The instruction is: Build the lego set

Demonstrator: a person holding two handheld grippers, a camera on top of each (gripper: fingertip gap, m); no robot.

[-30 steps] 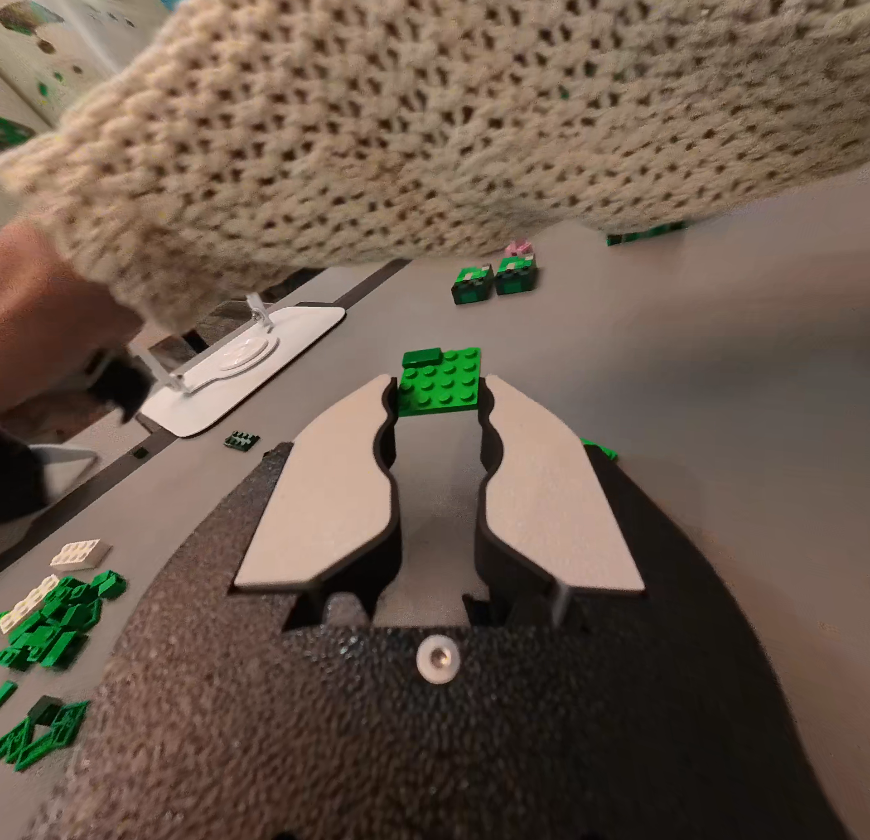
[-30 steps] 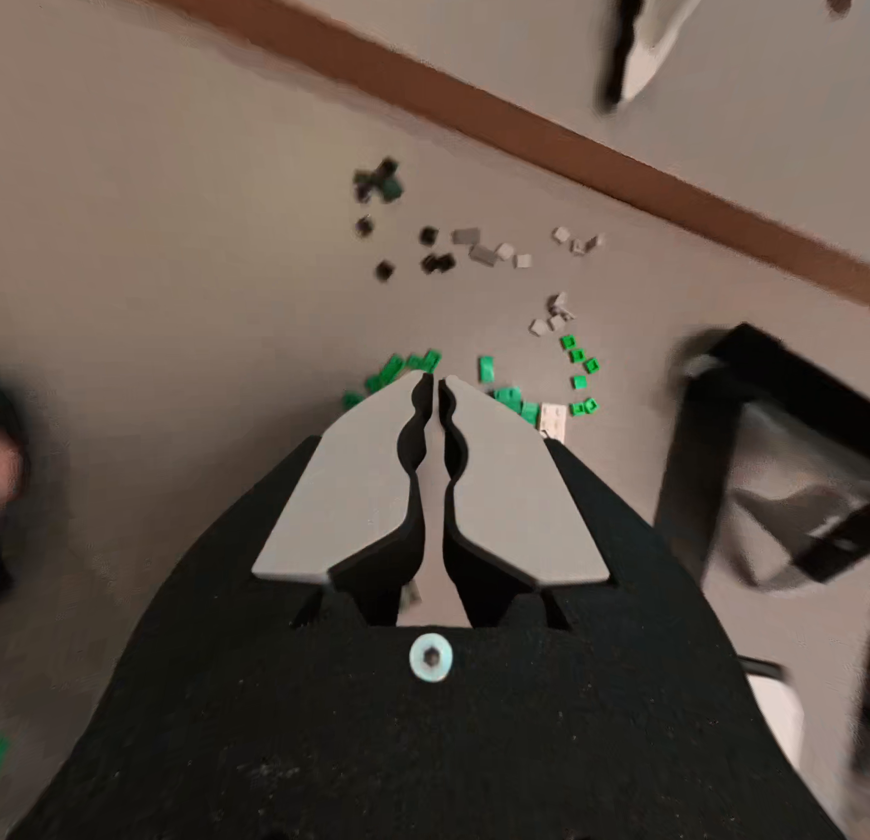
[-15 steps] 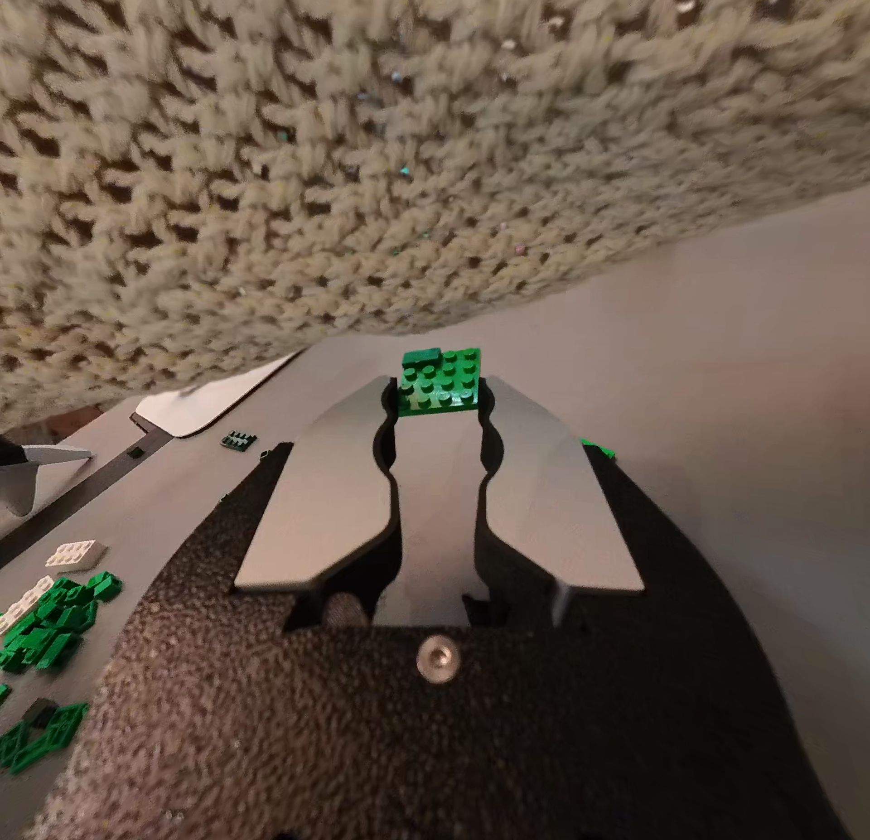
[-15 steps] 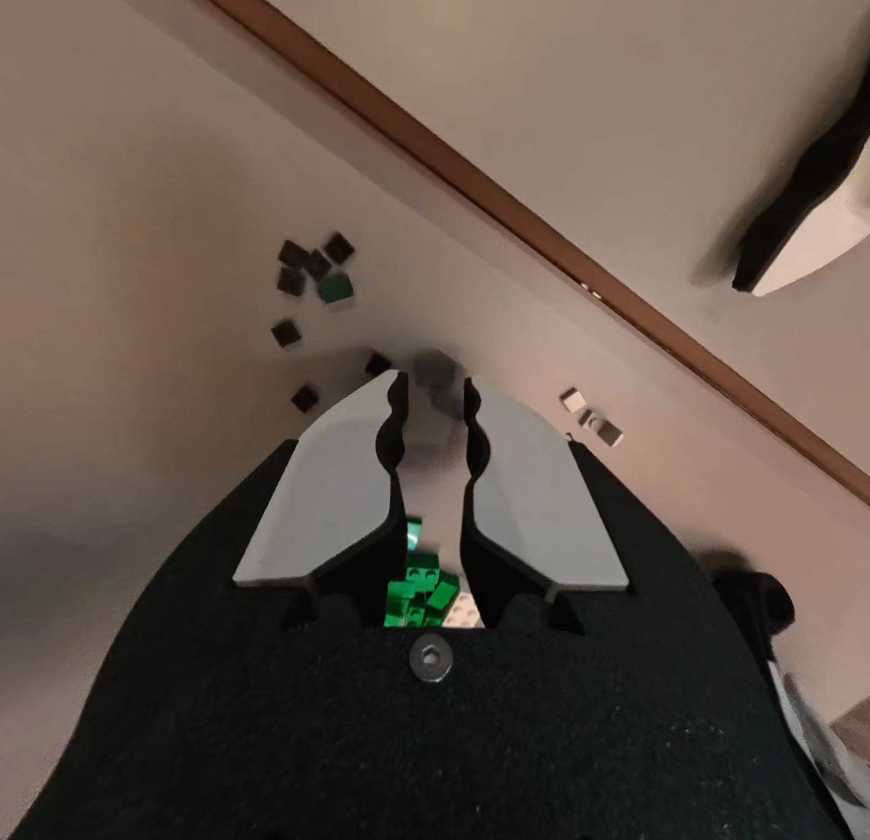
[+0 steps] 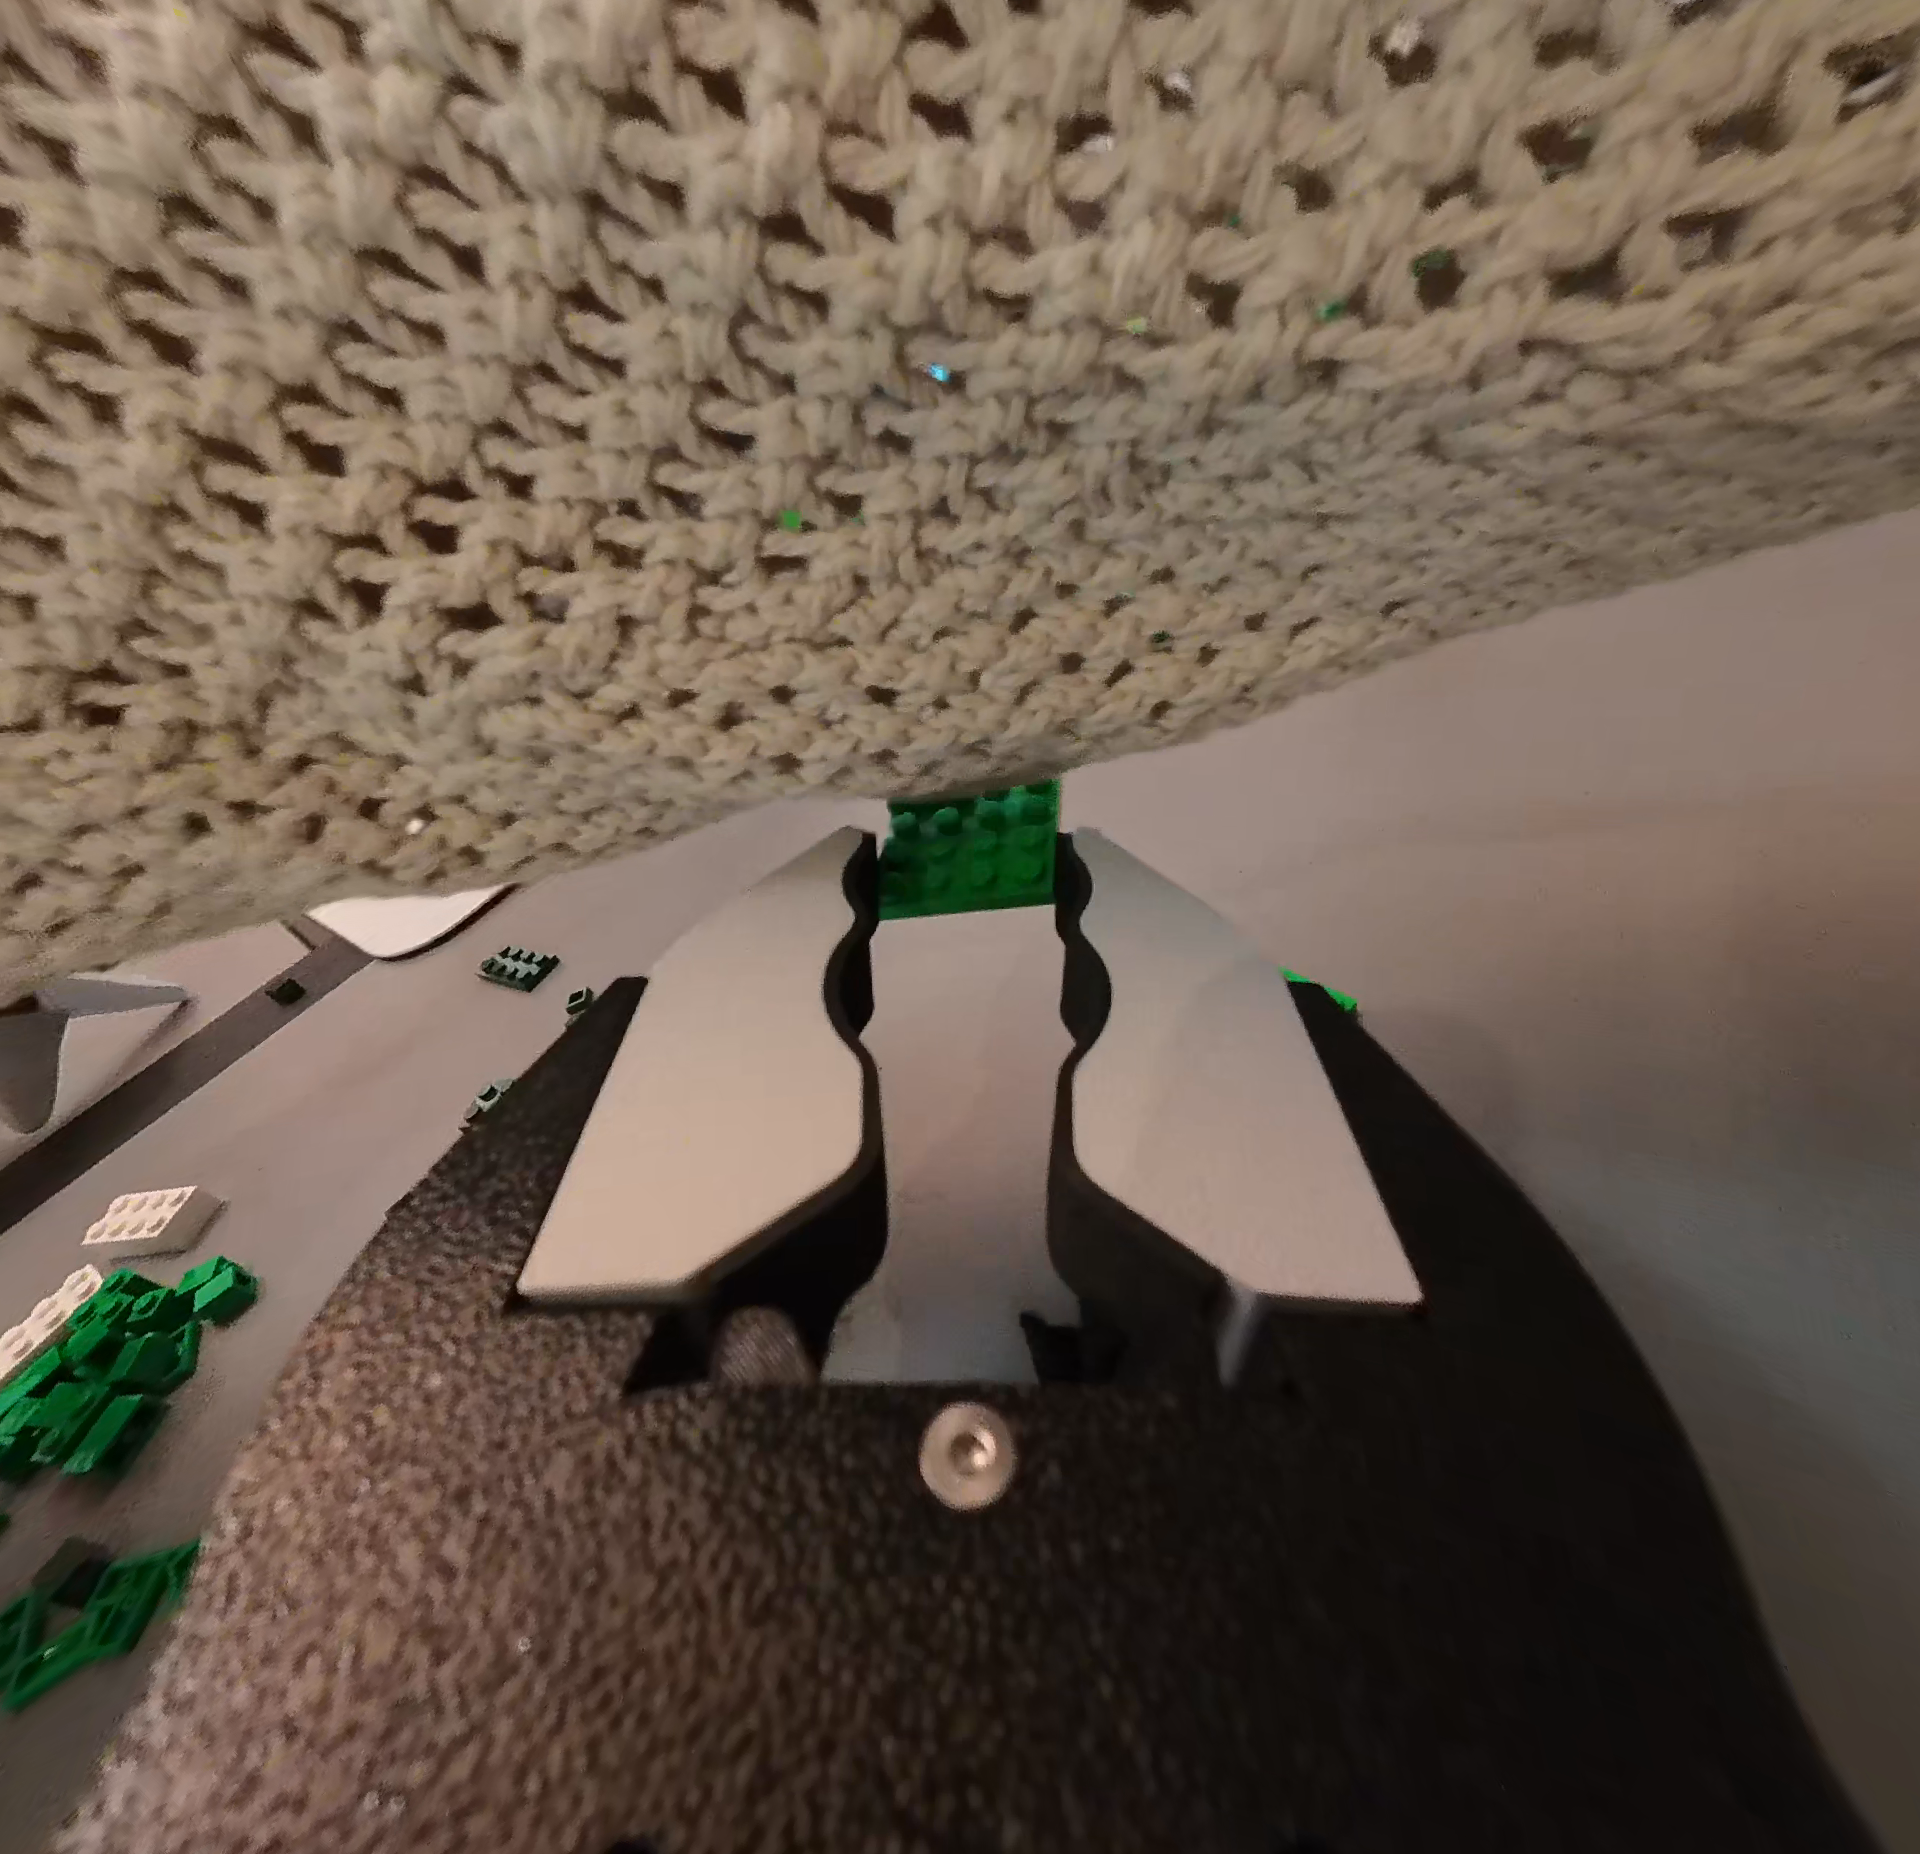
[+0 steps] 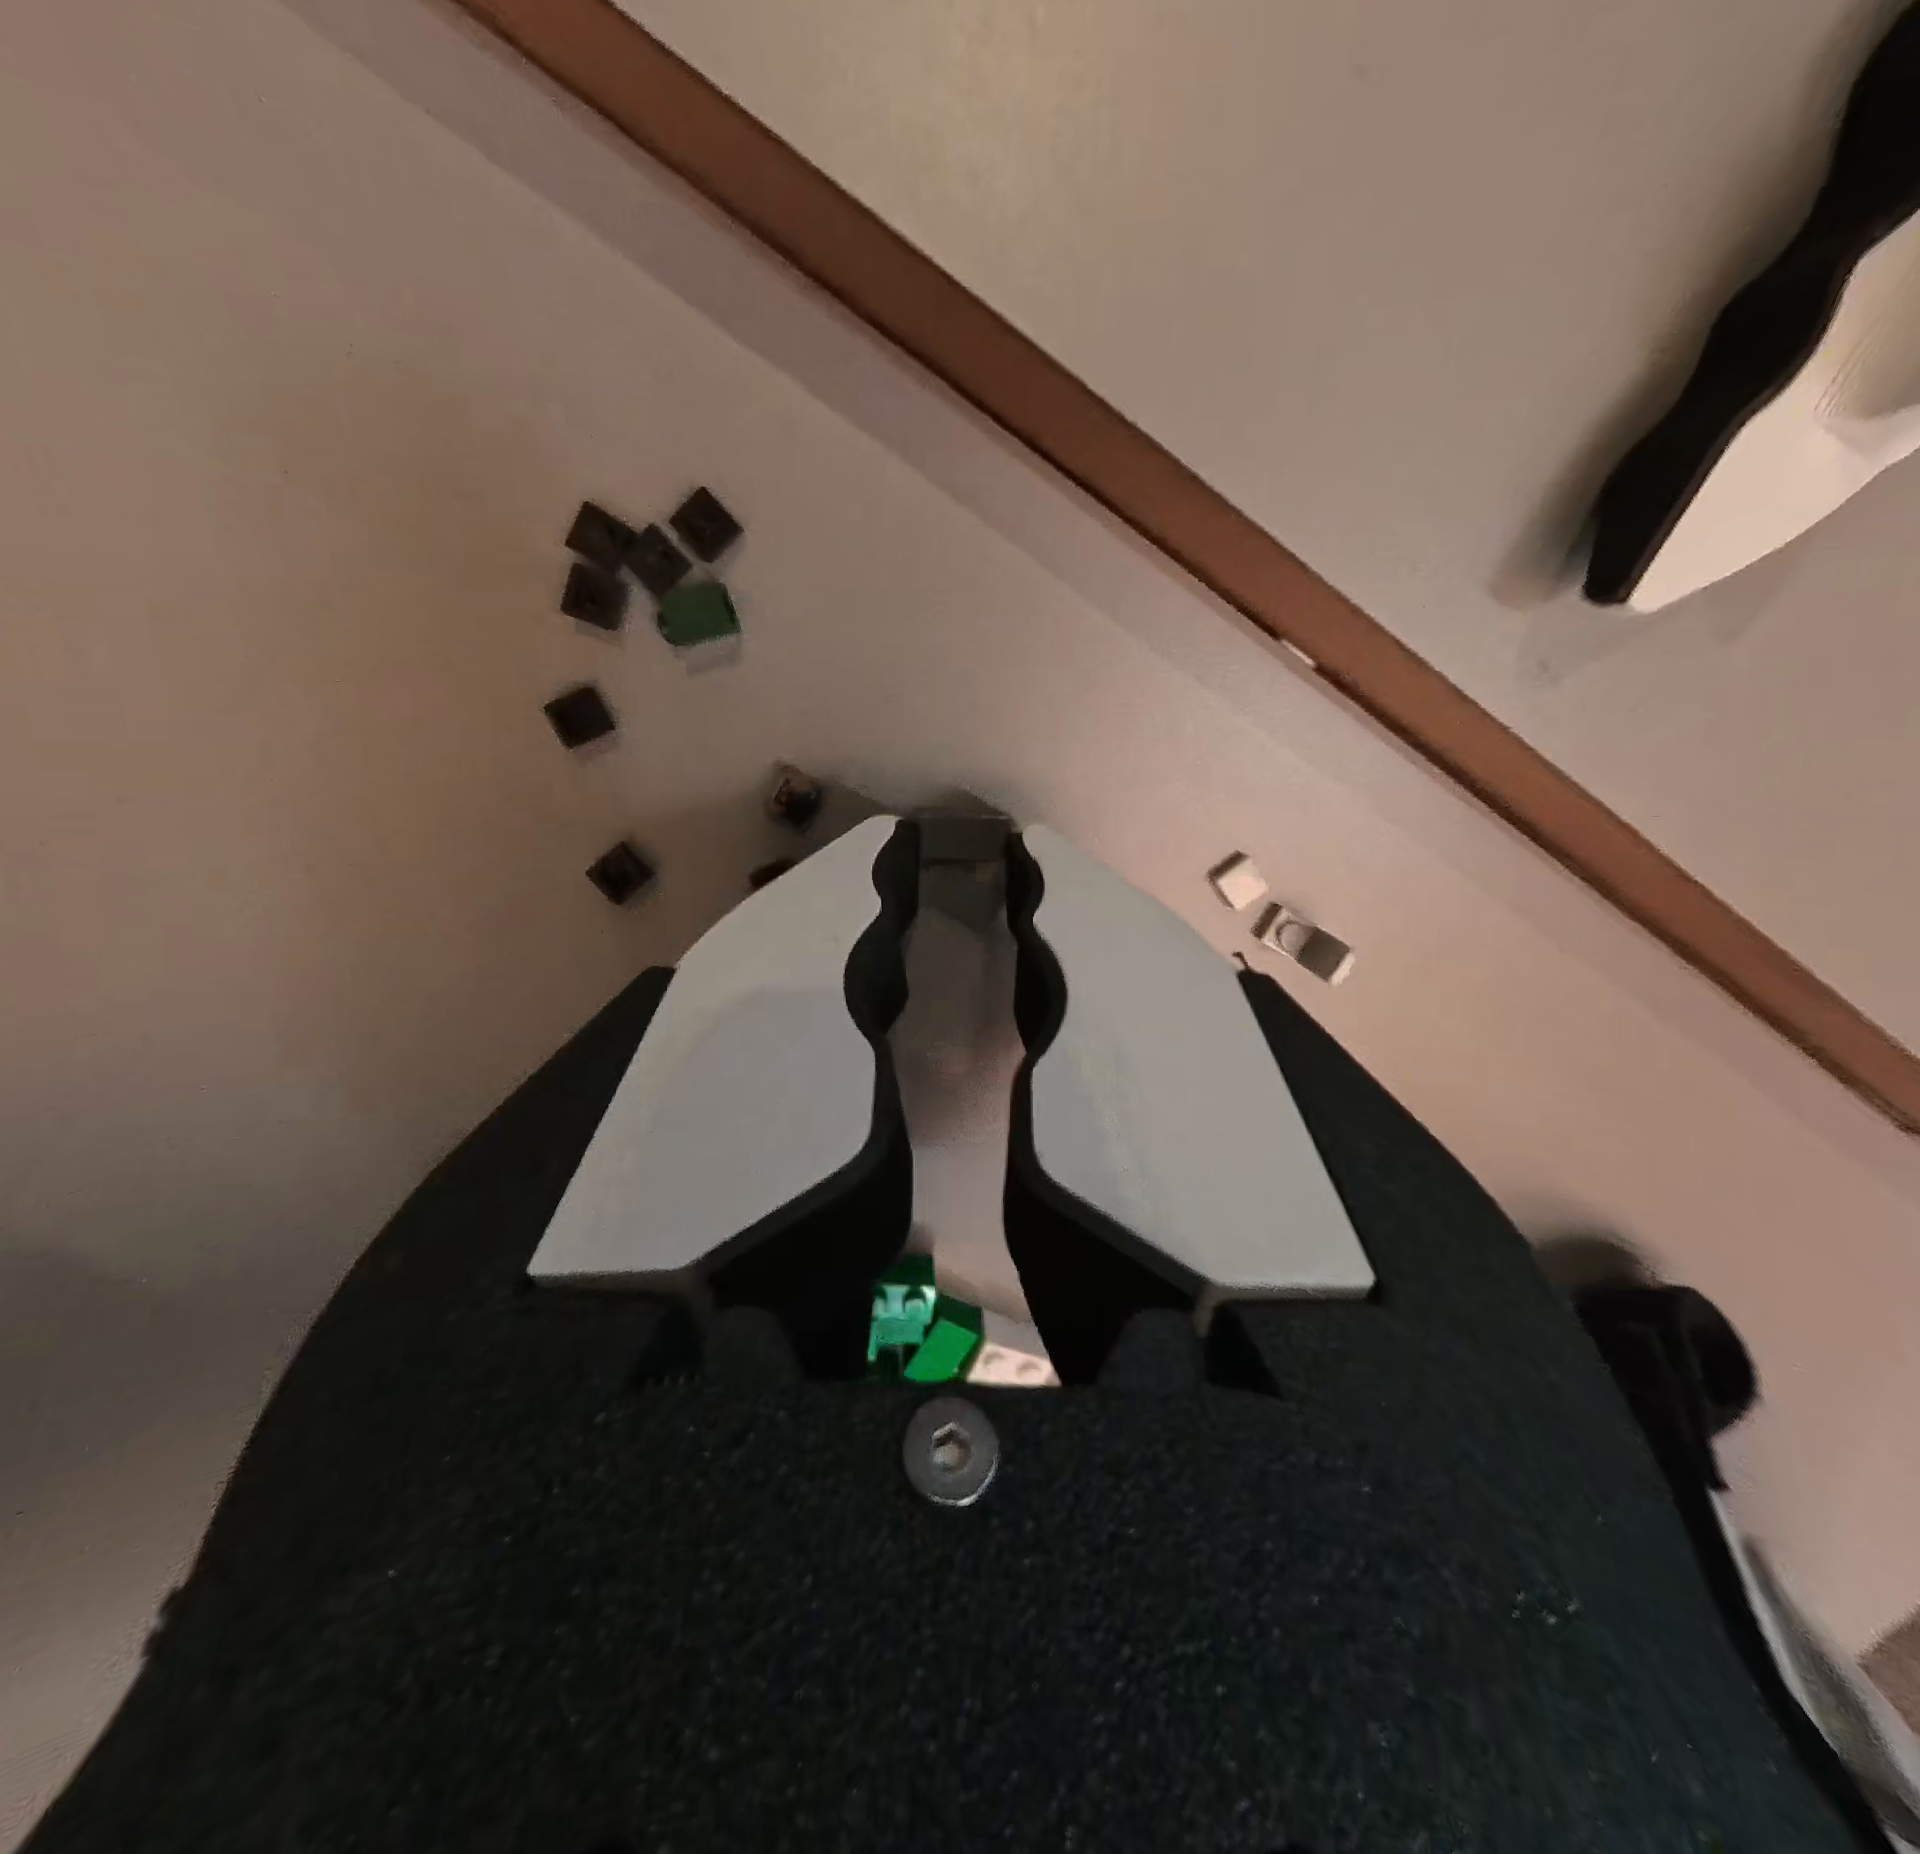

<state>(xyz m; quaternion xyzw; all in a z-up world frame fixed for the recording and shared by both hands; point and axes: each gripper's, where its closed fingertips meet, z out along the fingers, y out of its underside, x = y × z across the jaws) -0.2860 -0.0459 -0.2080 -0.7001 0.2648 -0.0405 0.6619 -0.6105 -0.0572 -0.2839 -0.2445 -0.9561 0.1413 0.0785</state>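
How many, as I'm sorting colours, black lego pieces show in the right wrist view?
7 black pieces: four clustered beside a green piece, one below, one lower, one by the right gripper; more may hide behind it.

Left wrist view: set low and near the table [image 5: 1558,869], looking forward along the left gripper [image 5: 966,859]; the upper half is blocked by a knitted sleeve [image 5: 831,350].
Right wrist view: aimed steeply down along the right gripper [image 6: 961,848], close above the table [image 6: 260,454].
Shared: the green bricks [image 5: 104,1357] [image 6: 914,1331] and the other gripper's fingertips [image 5: 62,1025] [image 6: 1714,474] are shown in both.
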